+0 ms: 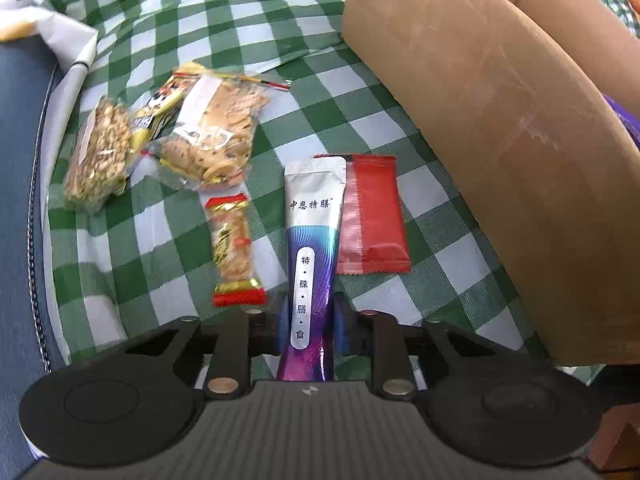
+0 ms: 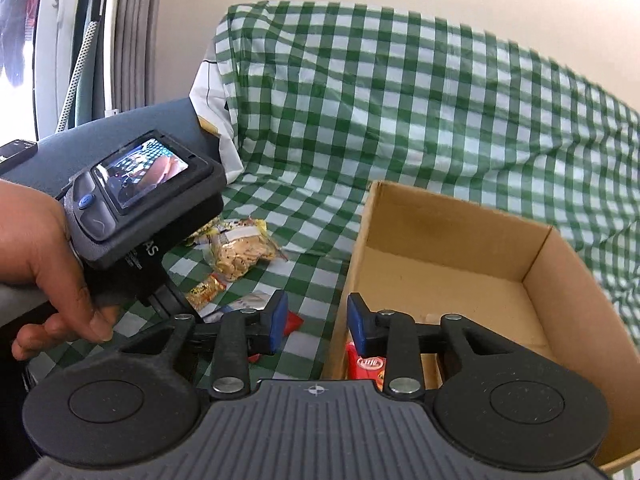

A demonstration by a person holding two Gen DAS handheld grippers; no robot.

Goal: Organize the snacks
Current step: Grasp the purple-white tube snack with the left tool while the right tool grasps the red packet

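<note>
My left gripper [image 1: 310, 314] is shut on a long silver-and-purple sachet [image 1: 314, 216] with Chinese print, which sticks forward over the green checked cloth. Under its right side lies a red packet [image 1: 374, 216]. To its left lies a red-ended peanut bar [image 1: 234, 248], and further left a bag of crackers [image 1: 216, 136], a yellow packet [image 1: 158, 114] and a bag of nuts [image 1: 100, 156]. The cardboard box [image 1: 500, 128] stands to the right. My right gripper [image 2: 318, 320] is open and empty above the box's near left wall [image 2: 348, 280]. A red snack pack [image 2: 366, 366] lies inside the box.
The green checked cloth [image 2: 400, 100] covers a sofa seat and back. A dark blue sofa edge [image 1: 20, 200] runs along the left. The left hand and its gripper body [image 2: 132, 200] sit left of my right gripper. A window with curtains [image 2: 120, 20] is at the far left.
</note>
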